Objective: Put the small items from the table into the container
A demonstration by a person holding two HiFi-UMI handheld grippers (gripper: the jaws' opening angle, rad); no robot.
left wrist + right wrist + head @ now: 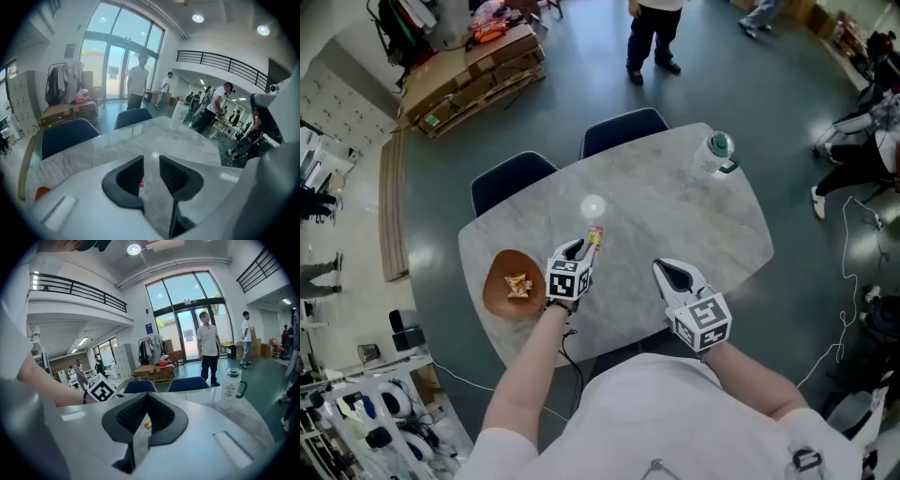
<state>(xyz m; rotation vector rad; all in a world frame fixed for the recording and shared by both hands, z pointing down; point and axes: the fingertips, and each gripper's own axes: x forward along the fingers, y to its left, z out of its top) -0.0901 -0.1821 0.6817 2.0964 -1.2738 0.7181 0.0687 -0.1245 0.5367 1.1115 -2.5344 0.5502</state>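
Note:
A small red and yellow snack packet (595, 236) lies on the marble table (675, 206), just ahead of my left gripper (579, 247). That gripper is open, and only a red sliver of the packet (141, 184) shows by its left jaw in the left gripper view. A brown bowl (492, 291) near the table's left edge holds one wrapped snack (518, 285). My right gripper (661, 265) hovers over the near right of the table, shut with nothing in it. The packet (147, 424) shows below its closed tips (146, 394).
A white cup with a green lid (715, 155) stands at the far right of the table. Two dark blue chairs (623, 128) are tucked in along the far side. A person (654, 33) stands beyond them; stacked cardboard (469, 80) lies at far left.

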